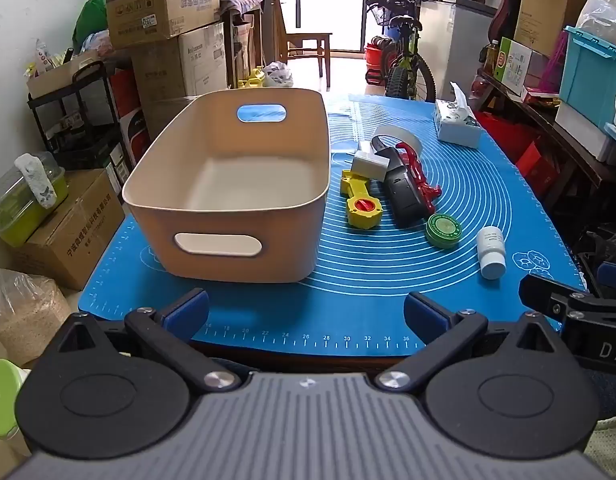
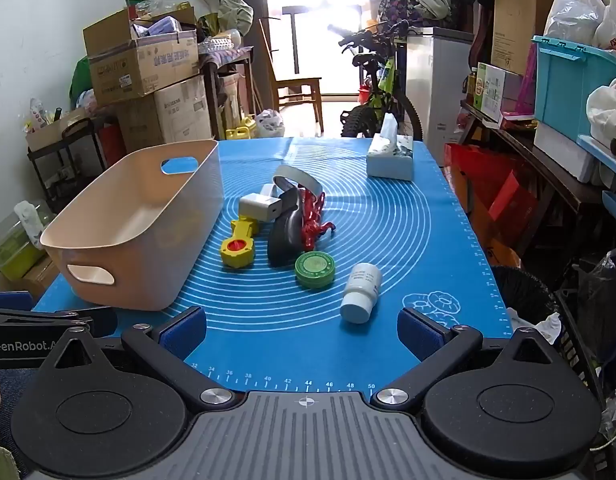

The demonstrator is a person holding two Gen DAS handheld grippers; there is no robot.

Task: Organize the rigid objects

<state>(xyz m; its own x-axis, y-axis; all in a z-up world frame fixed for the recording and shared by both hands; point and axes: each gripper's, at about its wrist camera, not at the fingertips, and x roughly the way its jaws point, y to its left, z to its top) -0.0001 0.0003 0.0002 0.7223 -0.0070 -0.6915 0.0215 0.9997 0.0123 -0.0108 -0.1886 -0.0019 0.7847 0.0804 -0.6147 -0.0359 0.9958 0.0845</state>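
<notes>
The rigid objects lie in a cluster on the blue mat [image 2: 388, 240] covering the bench, right of the beige bin [image 1: 227, 240]: yellow tool [image 2: 237, 246], white charger [image 2: 259, 206], black device [image 2: 283, 240], red figure [image 2: 314, 224], tape roll [image 2: 297, 180], green tin [image 2: 314, 269], and a white bottle [image 2: 360, 294] lying on its side, apart from the rest. The bin interior shows no contents. The tin and bottle labels are too small to read. Mat edge numerals read 14 to 50. A tissue box [image 2: 390, 160] stands at the far end. Left claw [image 1: 305, 312] and right claw [image 2: 301, 334] are both released, holding nothing, at the near mat edge. "GenRobot.A", cut off, shows on the left unit in the right wrist view.
</notes>
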